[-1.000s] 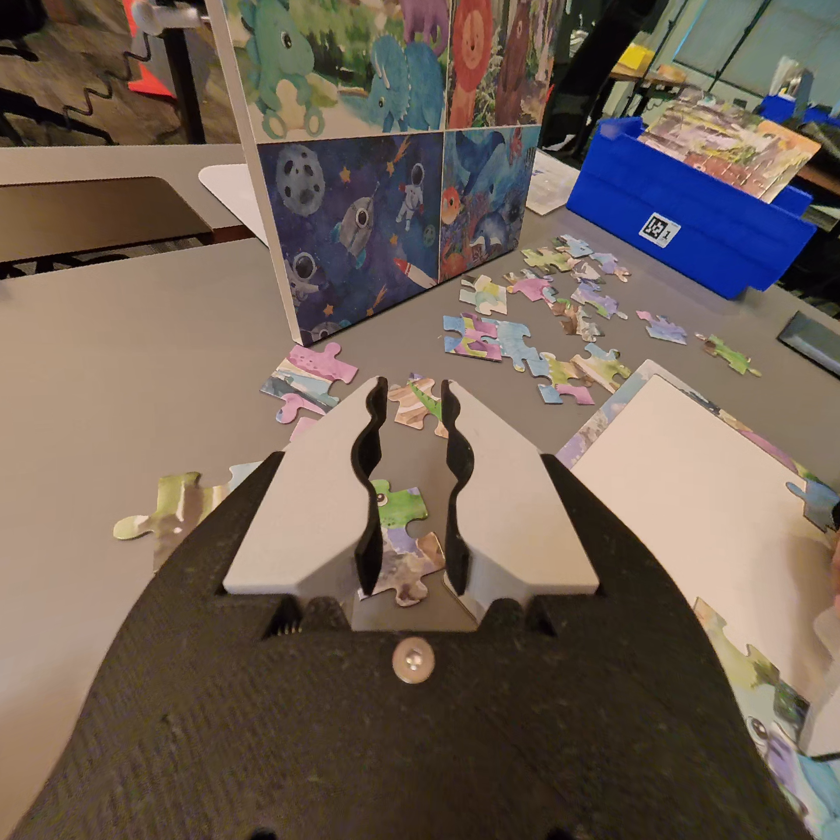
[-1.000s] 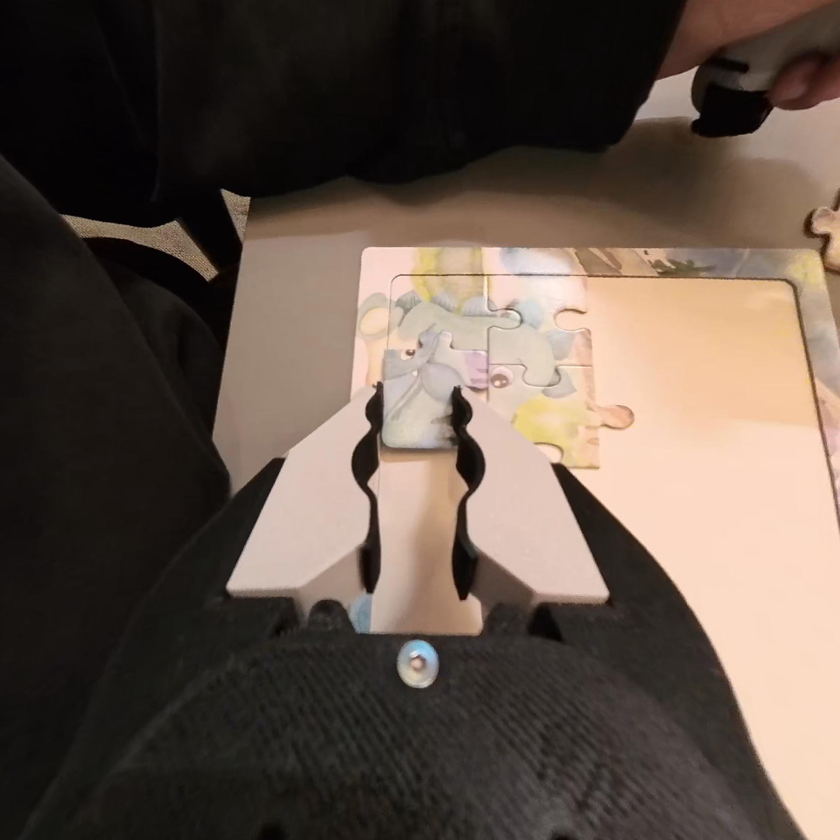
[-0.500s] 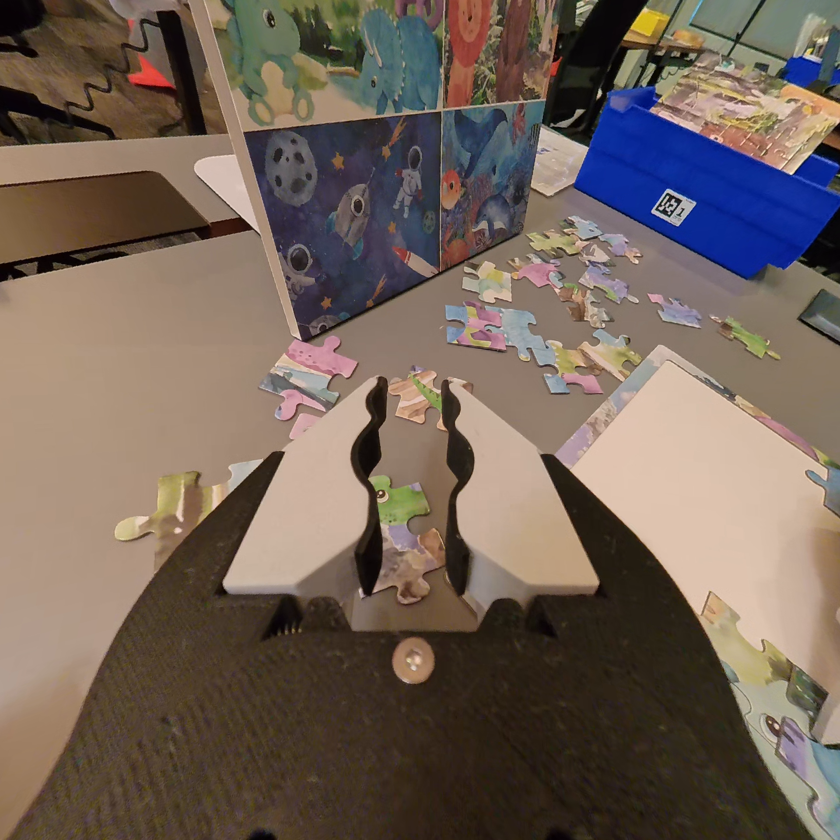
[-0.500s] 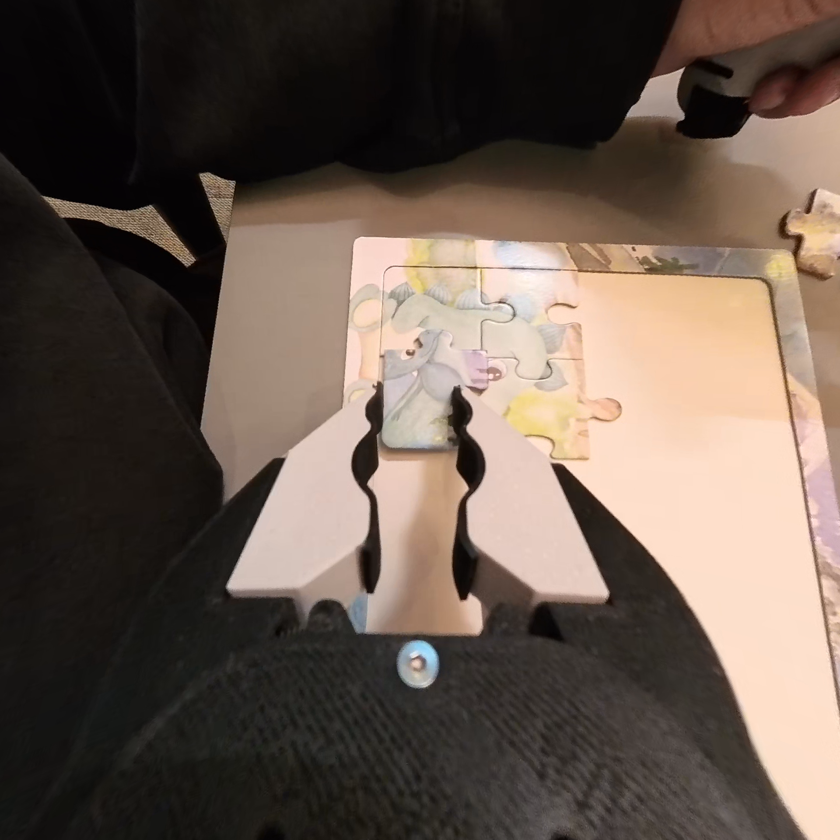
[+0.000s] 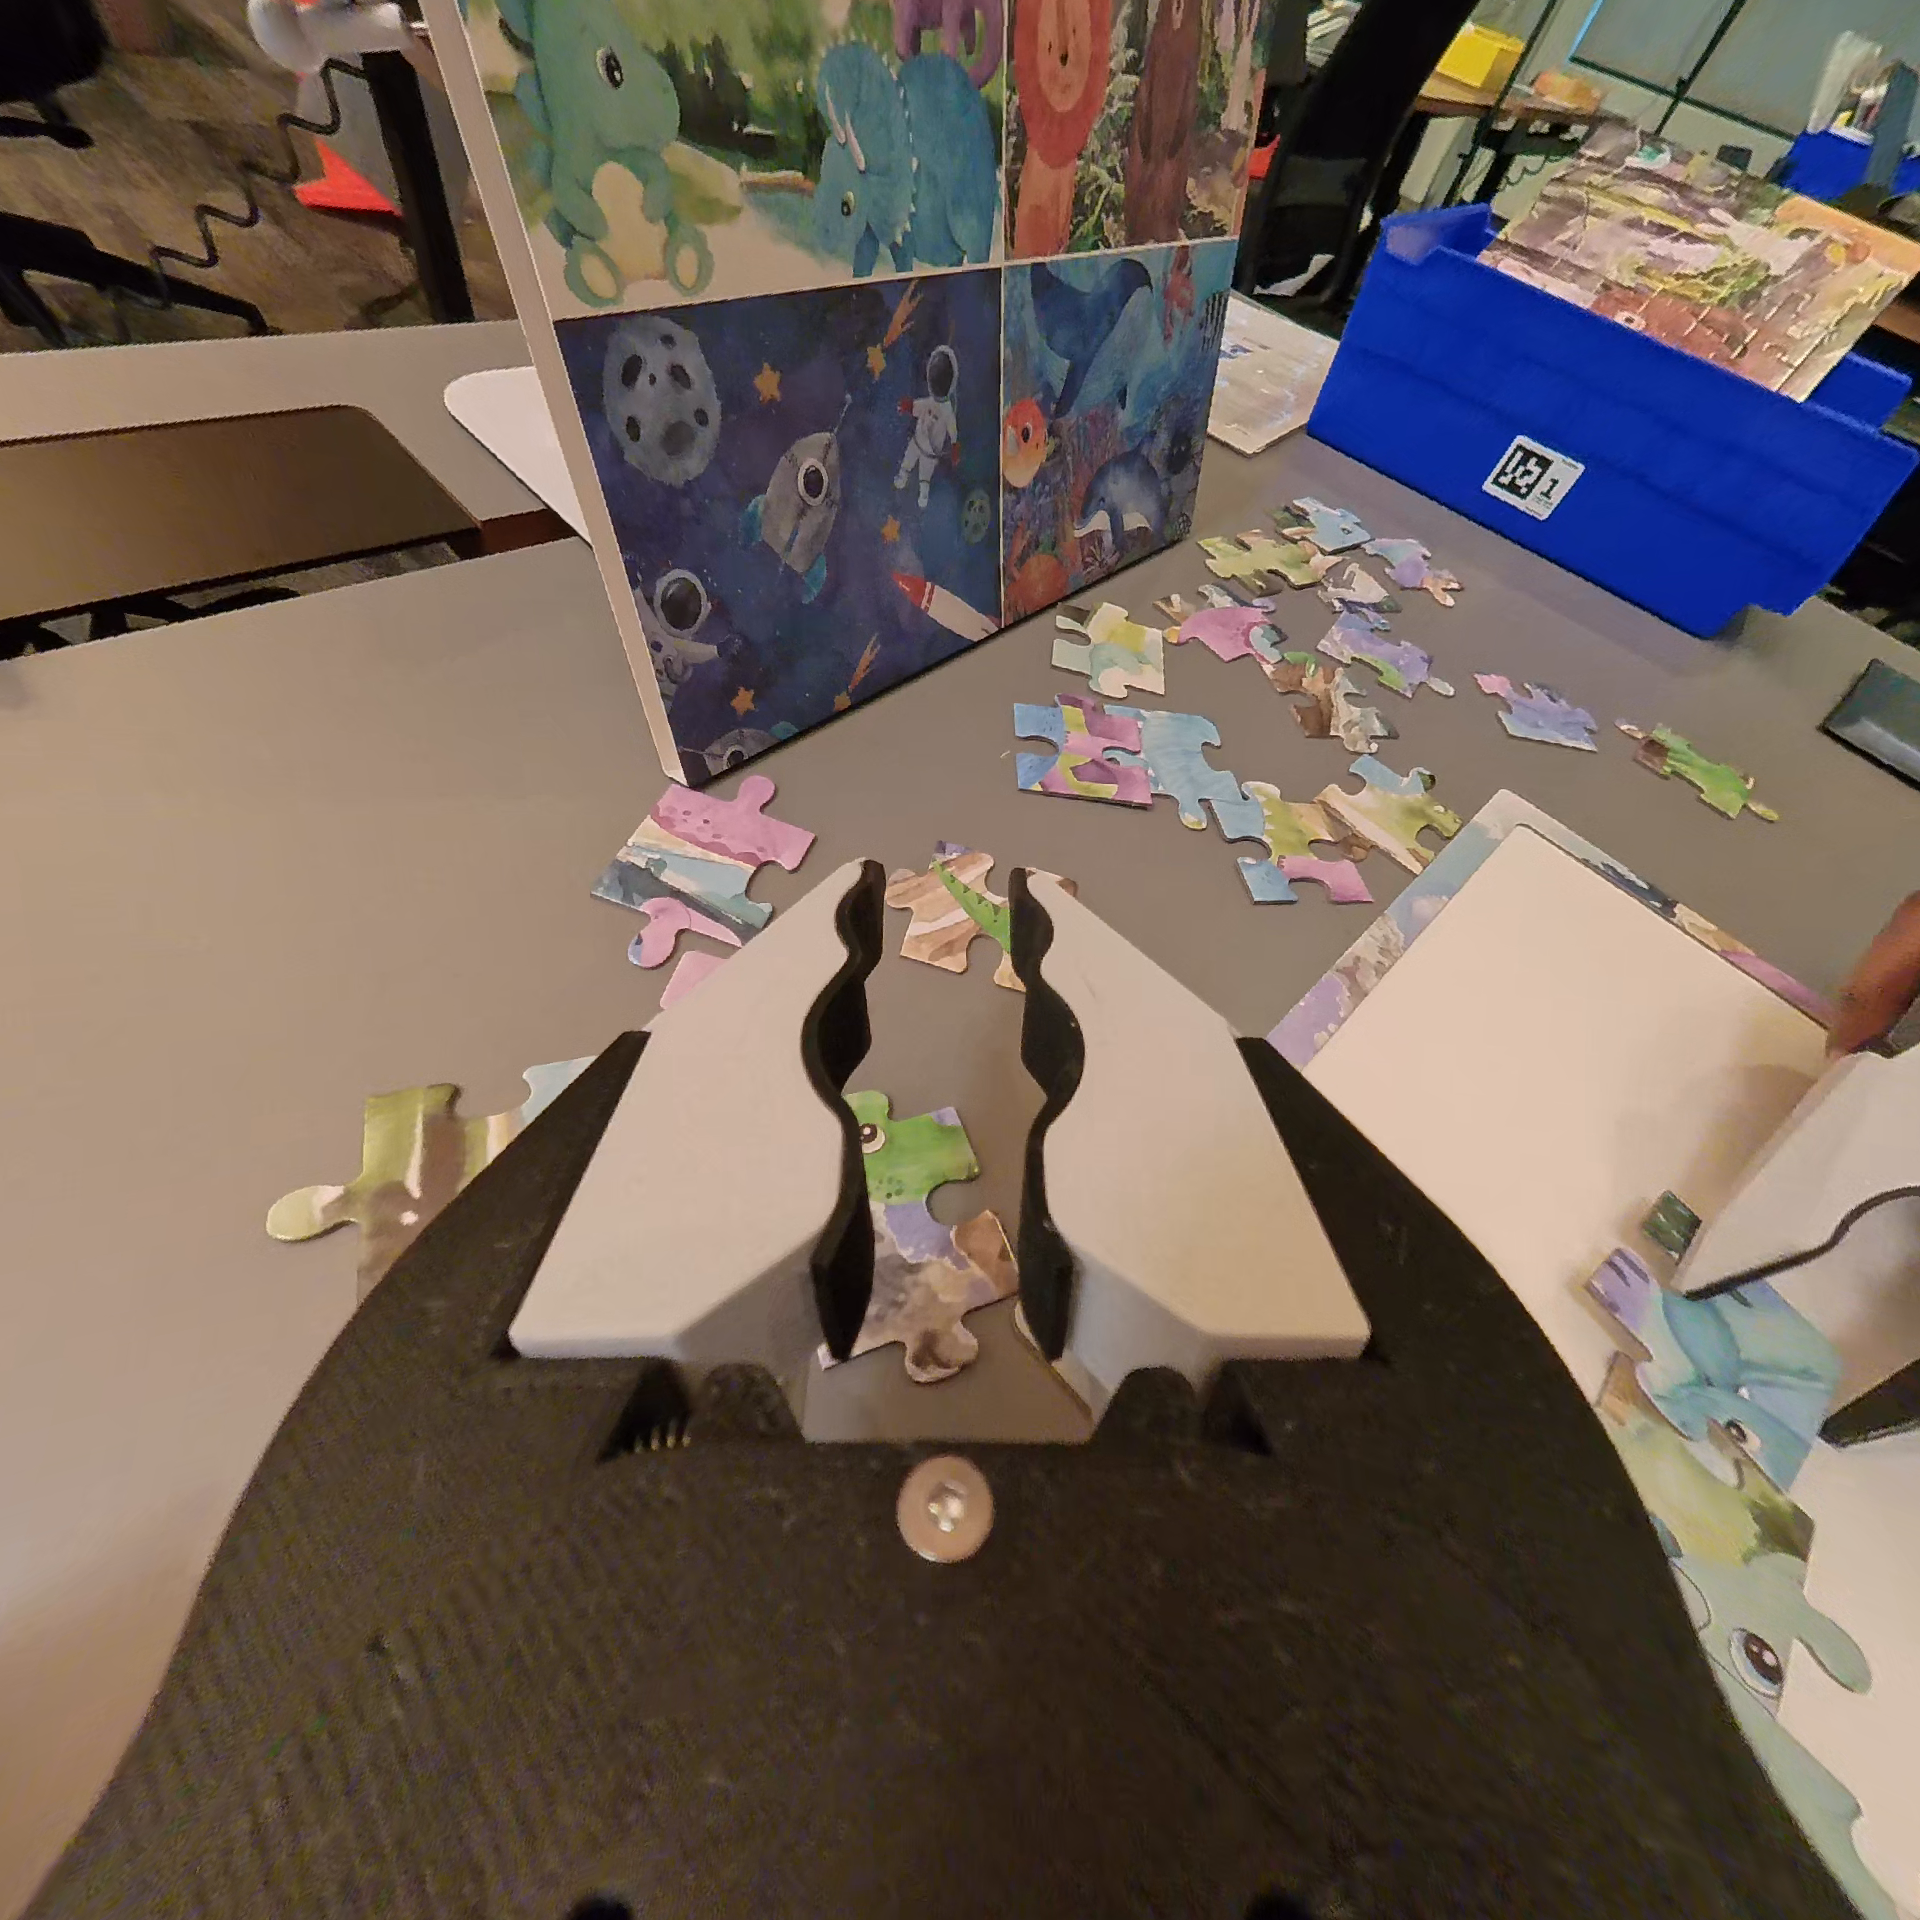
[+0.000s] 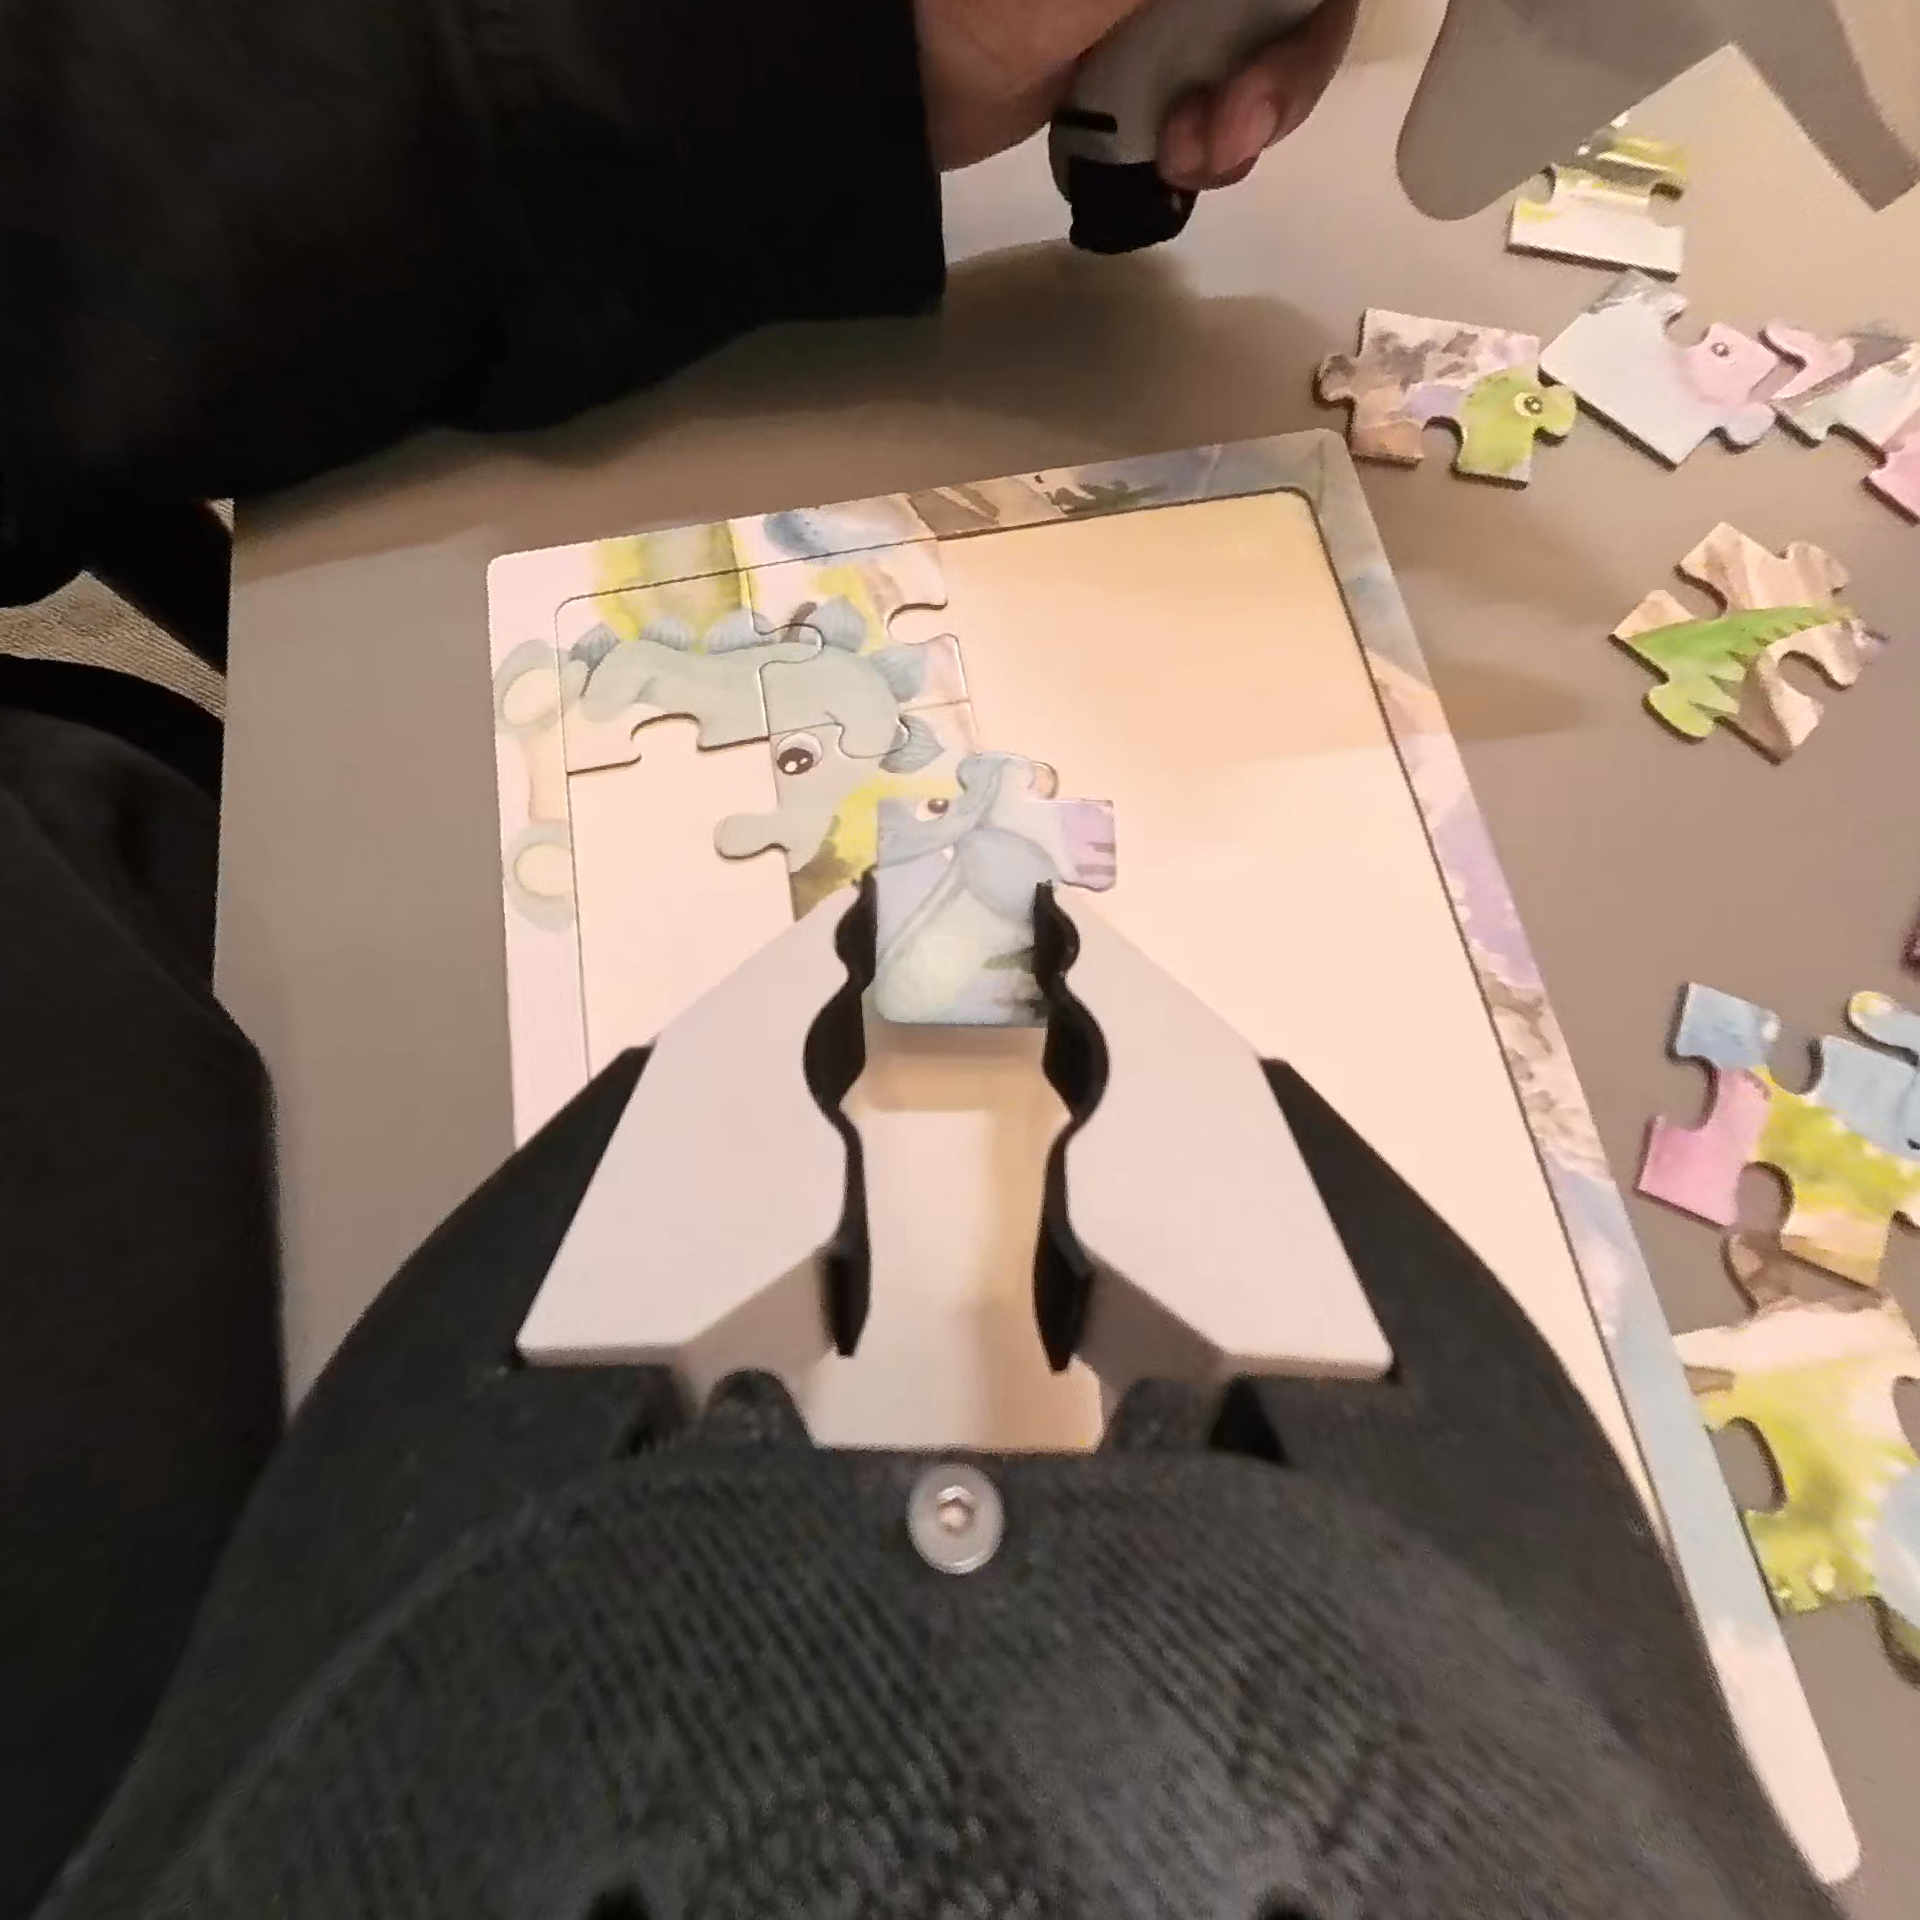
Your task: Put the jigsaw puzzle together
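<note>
Left wrist view: the left tool (image 5: 945, 883) hovers low over the grey surface (image 5: 260, 883), fingers apart and empty, above a green-and-purple piece (image 5: 914, 1153); loose pieces (image 5: 1226, 748) lie scattered beyond, before an upright picture board (image 5: 883, 416).

Right wrist view: the right tool (image 6: 956, 904), tilted downward, is clamped on a blue dinosaur piece (image 6: 966, 894) above the puzzle tray (image 6: 1195, 831), beside the assembled corner pieces (image 6: 769, 686). A hand (image 6: 1143, 73) grips the other handle.
</note>
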